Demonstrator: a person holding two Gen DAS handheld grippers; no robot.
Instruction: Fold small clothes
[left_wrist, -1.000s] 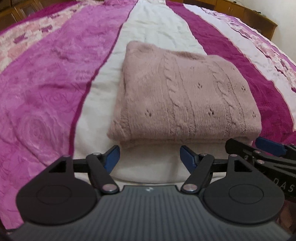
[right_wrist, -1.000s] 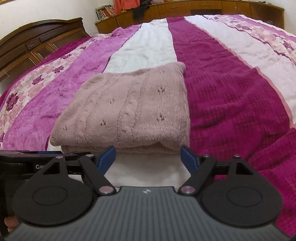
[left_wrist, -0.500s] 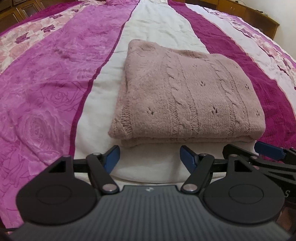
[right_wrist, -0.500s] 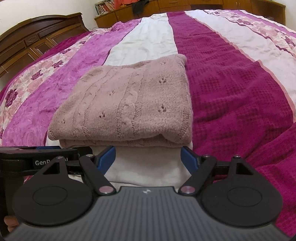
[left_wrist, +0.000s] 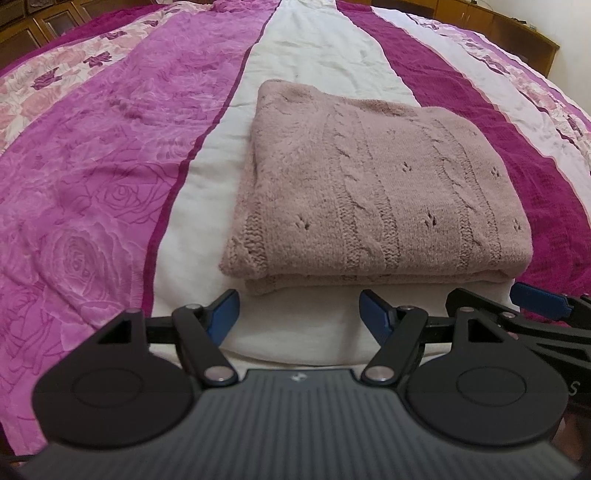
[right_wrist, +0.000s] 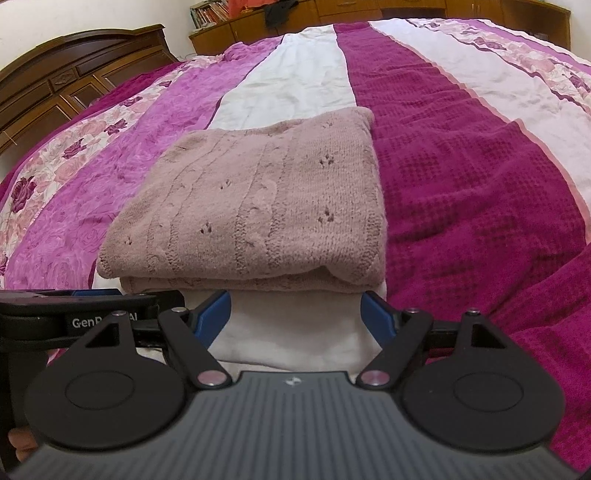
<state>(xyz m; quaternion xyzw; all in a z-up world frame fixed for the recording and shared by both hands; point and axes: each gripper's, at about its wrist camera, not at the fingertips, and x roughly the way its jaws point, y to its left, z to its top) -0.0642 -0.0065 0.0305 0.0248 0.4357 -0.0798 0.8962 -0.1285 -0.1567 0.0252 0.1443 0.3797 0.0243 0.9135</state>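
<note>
A dusty-pink cable-knit sweater (left_wrist: 373, 192) lies folded into a neat rectangle on the bedspread (left_wrist: 110, 166), resting mostly on its white stripe with the right edge reaching the dark magenta stripe. The left gripper (left_wrist: 299, 314) hangs just short of the sweater's near folded edge, blue-tipped fingers spread wide and holding nothing. The right gripper (right_wrist: 295, 314) sits beside it, likewise spread and empty, close to the same edge without touching. A wooden headboard (right_wrist: 74, 81) and low wooden cabinets (right_wrist: 369, 11) stand beyond the bed.
</note>
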